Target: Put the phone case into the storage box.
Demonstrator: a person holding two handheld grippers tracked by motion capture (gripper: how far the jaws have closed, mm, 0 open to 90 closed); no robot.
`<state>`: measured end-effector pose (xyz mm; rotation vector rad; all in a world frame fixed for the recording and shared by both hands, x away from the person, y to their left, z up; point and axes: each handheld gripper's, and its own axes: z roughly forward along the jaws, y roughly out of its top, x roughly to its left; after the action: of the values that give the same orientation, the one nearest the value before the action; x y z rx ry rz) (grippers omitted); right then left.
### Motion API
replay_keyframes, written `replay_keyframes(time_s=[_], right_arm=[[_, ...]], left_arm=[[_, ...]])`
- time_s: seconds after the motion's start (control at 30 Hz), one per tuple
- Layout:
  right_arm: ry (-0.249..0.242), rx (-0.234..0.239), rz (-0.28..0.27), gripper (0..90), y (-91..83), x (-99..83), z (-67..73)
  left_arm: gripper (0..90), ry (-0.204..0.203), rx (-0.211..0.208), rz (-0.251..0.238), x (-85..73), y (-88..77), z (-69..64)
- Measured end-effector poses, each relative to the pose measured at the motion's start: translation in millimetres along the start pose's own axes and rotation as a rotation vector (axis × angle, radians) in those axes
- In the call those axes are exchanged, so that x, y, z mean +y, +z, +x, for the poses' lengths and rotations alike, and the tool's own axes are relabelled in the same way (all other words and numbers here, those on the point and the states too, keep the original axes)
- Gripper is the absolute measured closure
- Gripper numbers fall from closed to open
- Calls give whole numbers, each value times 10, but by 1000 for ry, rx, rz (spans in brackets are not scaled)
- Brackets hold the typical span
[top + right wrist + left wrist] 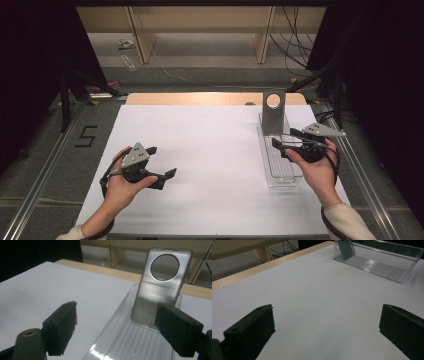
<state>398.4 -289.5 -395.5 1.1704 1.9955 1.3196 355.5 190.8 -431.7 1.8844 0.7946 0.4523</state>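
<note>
the phone case (160, 287) stands nearly upright at the far end of a clear plastic tray (276, 170) on the right side of the white tabletop (210, 150), leaning back against the tray's end wall, its round camera cutout at the top. the right gripper (289, 140) hovers over the tray just in front of the case, jaws spread and holding nothing; in the right gripper view they frame the lower part of the case. the left gripper (161, 161) sits well apart on the left of the tabletop, jaws also spread wide and empty.

the case looks light, thin and glossy, so probably flexible and a bit slippery; whether it is soft silicone or hard plastic is hard to tell from here. a grip across its long side edges, below the cutout, seems safest, since the thin rim around the hole may bend. the tray is light too and could slide if nudged.
</note>
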Motion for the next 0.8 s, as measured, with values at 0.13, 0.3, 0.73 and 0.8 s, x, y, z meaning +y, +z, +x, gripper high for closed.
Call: replay_keyframes(time_s=[0.13,0.3,0.73,0.8], right_arm=[[-2,3,-2,192,-32,-23,13],[-7,6,0,191,-61,-64,29],[-6,14,0,185,-124,-161,44],[-8,15,3,185,-135,-174,47]], left_arm=[[0,2,-2,1,-1,2,0],[0,0,-1,1,-2,3,0],[0,-4,-1,0,-5,4,-2],[0,-3,-1,1,-5,4,-2]])
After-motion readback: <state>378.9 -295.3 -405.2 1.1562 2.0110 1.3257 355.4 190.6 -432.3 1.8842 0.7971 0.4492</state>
